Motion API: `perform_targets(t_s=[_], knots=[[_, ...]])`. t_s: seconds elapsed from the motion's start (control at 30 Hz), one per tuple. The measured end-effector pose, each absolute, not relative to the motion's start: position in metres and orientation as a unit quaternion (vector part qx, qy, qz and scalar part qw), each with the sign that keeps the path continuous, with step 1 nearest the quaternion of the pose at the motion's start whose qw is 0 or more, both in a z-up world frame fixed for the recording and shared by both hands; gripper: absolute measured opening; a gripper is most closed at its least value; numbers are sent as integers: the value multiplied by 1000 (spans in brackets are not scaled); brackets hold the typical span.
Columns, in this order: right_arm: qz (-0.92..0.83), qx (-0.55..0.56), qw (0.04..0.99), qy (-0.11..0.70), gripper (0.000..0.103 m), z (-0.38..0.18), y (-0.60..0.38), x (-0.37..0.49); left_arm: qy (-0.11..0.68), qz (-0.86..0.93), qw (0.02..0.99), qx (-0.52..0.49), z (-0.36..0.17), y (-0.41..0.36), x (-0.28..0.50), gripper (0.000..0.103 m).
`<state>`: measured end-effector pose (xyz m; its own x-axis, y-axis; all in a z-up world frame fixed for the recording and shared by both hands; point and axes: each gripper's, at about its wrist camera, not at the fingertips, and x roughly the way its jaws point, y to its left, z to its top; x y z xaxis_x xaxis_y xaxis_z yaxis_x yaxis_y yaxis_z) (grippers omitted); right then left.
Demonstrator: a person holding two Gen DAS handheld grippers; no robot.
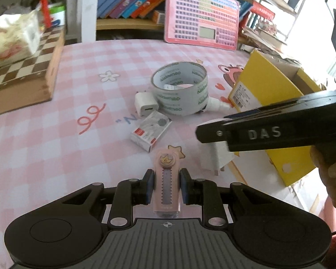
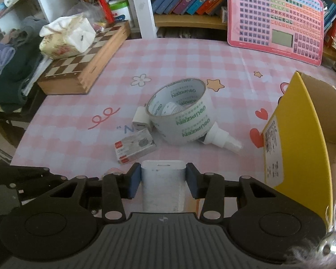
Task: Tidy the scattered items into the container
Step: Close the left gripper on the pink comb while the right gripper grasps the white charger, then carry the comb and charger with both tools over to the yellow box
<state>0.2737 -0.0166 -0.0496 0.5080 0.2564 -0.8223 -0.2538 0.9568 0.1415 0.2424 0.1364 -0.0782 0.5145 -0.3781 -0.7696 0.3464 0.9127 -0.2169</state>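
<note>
Both tongs loaded, box not yet reached

The left tongs (image 1: 166, 187) grip a pink cutter (image 1: 166, 188); the right tongs (image 2: 163, 180) clamp a white charger (image 2: 163, 185). I judge the carry step: each must swing to the yellow box (image 2: 302, 139) at 3 o'clock and let go. On the bench (image 2: 190, 56) at 12 o'clock lie a tape roll (image 2: 181, 114), small plug (image 2: 141, 120), spray bottle (image 2: 221, 139) and carton (image 2: 135, 149); nothing blocks the way.

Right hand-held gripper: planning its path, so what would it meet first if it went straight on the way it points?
Probably the tape roll, dead ahead of the right hand-held gripper and its charger; the small box lies just left. Depth is unclear.
</note>
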Motion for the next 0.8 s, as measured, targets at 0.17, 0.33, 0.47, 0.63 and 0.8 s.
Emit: perform_targets(t_s=[0.17,0.33,0.47,0.63,0.8], knots=[[153,-3,869,471,41,-46,-19,257,442,-189,876,-31,-70,149,222,23],[163,-31,862,478,41,-60,-14,233,443,-165,879,-60,-66,164,208,23],[171,-79,865,465,41,-62,-2,223,438,-157,882,-73,-61,169,200,23],[167,-71,848,498,41,-79,-4,222,428,-149,888,-82,-53,175,195,23],[165,-65,853,490,41,-80,-5,219,424,-142,890,-87,-50,180,192,23]])
